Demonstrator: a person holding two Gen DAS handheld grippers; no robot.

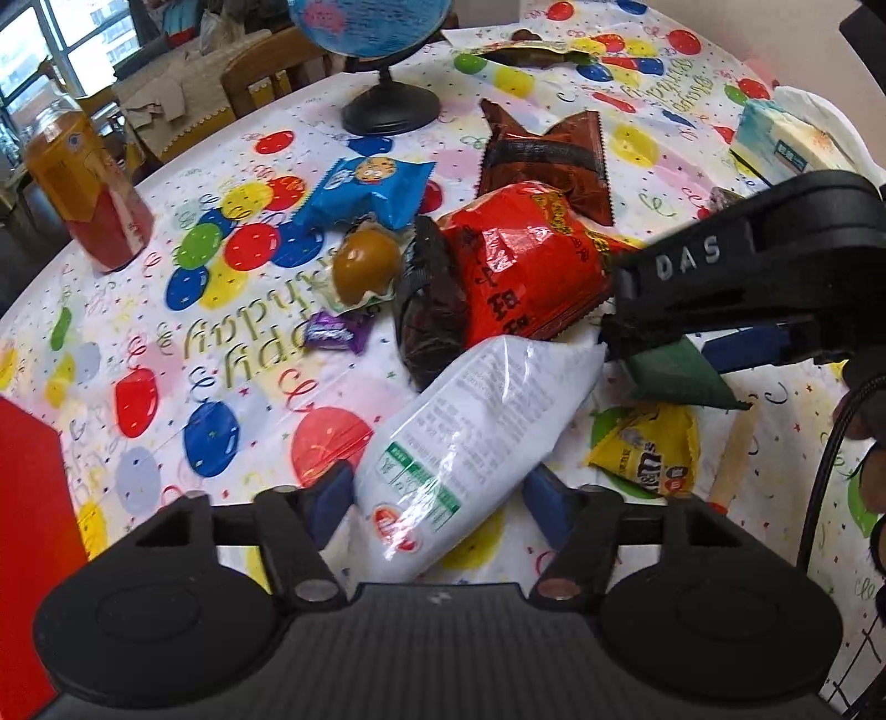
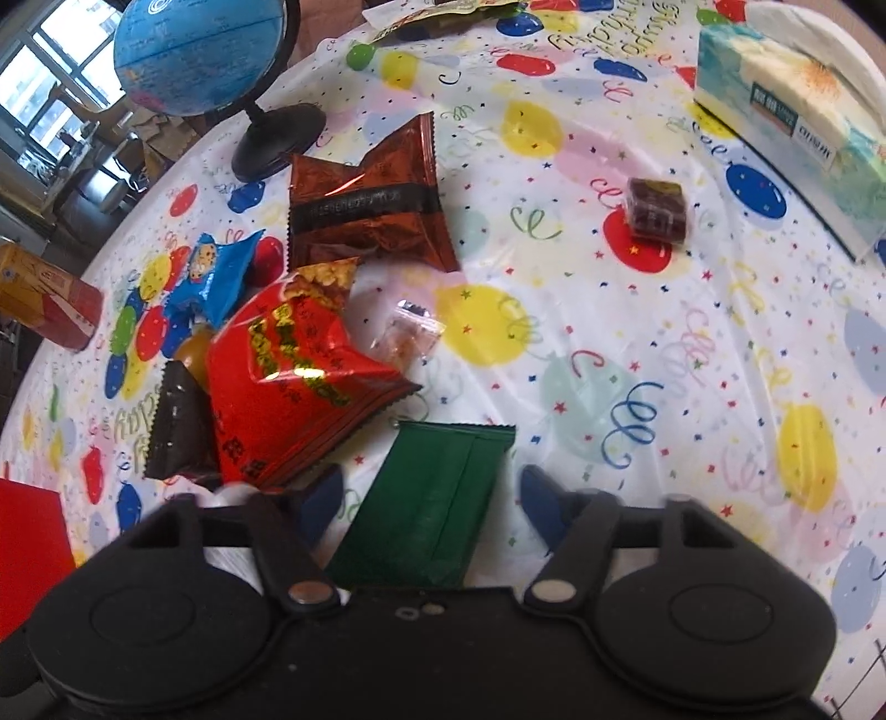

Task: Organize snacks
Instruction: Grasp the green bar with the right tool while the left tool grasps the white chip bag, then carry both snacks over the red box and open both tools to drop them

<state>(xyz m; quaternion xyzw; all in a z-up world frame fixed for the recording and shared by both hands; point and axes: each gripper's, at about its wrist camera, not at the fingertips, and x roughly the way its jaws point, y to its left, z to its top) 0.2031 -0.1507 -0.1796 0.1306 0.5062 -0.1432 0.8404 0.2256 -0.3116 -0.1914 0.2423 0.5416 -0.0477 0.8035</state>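
Pick step, both hands busy. Left gripper (image 1: pixel 437 501) fingers wide, straddling the white packet (image 1: pixel 470 437), not closed on it yet. Right gripper (image 2: pixel 429 498) fingers also wide, the green packet (image 2: pixel 432 498) lying between them; contact unclear.

Landmark: red bag (image 1: pixel 526 266), mid-worktop (image 2: pixel 637 343). White packet lies just in front of it, touching; green packet beside it on the right.

Next, probably: close on each packet and lift clear without dragging the red bag along.

Count around the red bag: 1 blue cookie pack (image 1: pixel 368 191), 1 brown foil bag (image 1: pixel 548 158), 1 dark wedge packet (image 2: pixel 177 426), 1 yellow candy pack (image 1: pixel 648 448), 1 purple sweet (image 1: pixel 335 332), 1 wrapped square (image 2: pixel 656 210). Globe (image 2: pixel 205 52) behind.
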